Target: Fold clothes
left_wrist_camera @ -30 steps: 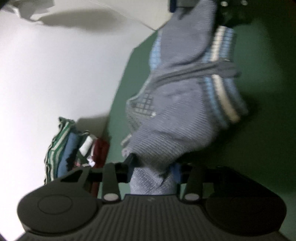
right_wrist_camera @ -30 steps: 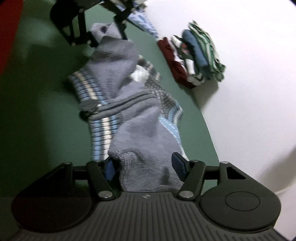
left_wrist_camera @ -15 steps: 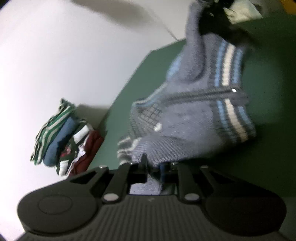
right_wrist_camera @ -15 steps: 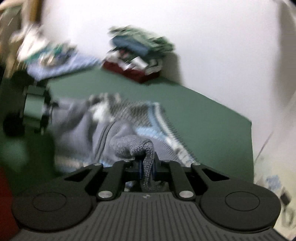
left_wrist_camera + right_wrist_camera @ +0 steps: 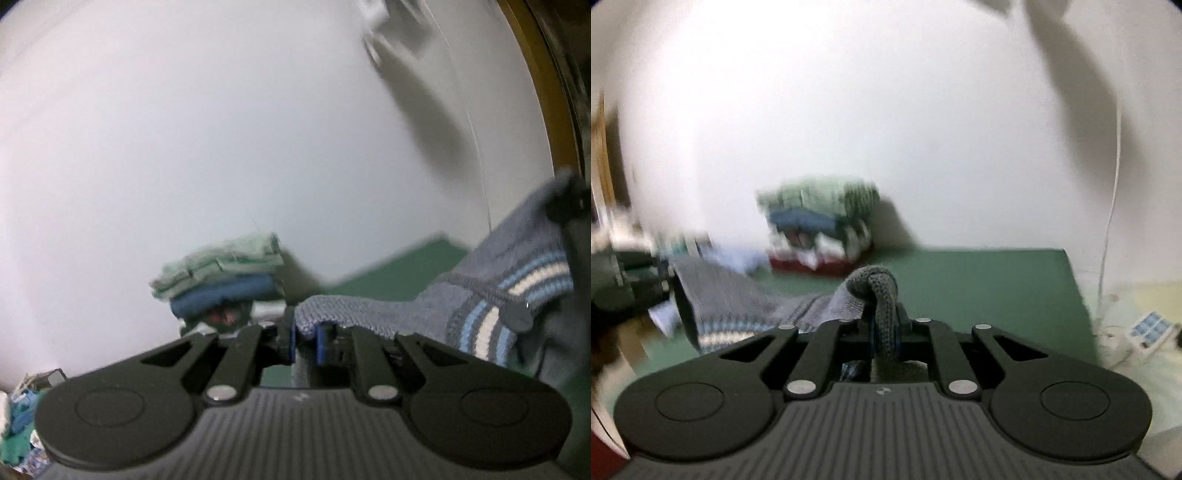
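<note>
A grey-blue knit sweater [image 5: 424,306] with light blue and white stripes hangs stretched between my two grippers, above the green table [image 5: 979,288]. In the left wrist view my left gripper [image 5: 304,332] is shut on one edge of the knit. The cloth runs right and up from there to my right gripper [image 5: 565,201], a dark blur at the frame's edge. The right wrist view shows my right gripper [image 5: 884,325] shut on a bunched grey fold, with the sweater [image 5: 746,295] trailing left towards the blurred left gripper [image 5: 631,284].
A stack of folded clothes [image 5: 820,229] stands against the white wall at the back of the table, and shows in the left view as the same stack [image 5: 221,277]. Right of the table edge lie a white cable and a small white device [image 5: 1148,328]. Loose clutter sits at the far left.
Both grippers went from open around the sweater to shut on it. They then rose and rolled level, lifting the sweater off the green table.
</note>
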